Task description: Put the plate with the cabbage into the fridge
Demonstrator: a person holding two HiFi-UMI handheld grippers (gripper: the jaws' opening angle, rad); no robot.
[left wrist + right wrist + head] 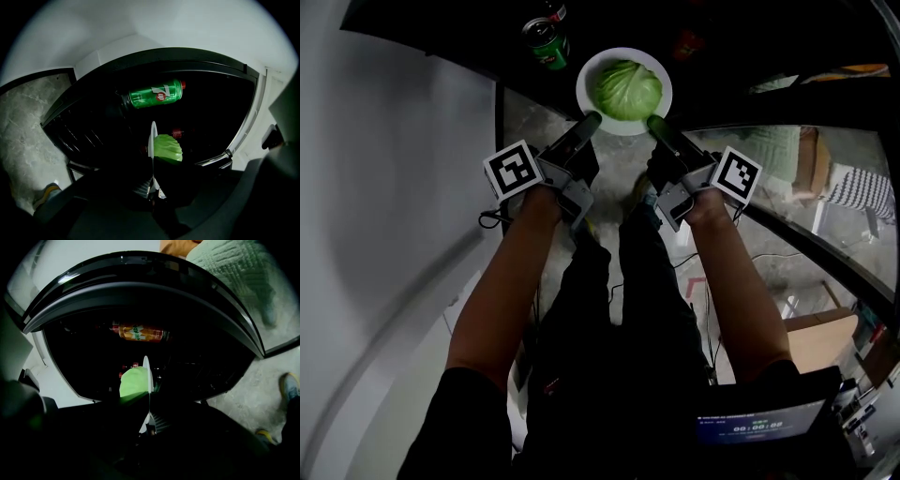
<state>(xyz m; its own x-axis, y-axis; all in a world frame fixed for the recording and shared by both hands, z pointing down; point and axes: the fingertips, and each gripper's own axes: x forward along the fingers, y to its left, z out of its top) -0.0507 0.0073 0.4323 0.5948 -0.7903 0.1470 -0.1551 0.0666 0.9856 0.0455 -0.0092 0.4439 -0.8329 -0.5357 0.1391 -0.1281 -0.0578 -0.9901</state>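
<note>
A white plate carries a pale green cabbage and hangs in front of the dark open fridge. My left gripper is shut on the plate's near-left rim and my right gripper is shut on its near-right rim. In the left gripper view the plate shows edge-on with the cabbage to its right. The right gripper view has the plate's edge with the cabbage on its left.
A green soda can lies inside the fridge at the left, also the green can. An orange can lies deeper inside. The glass fridge door stands open at the right. A white wall is on the left.
</note>
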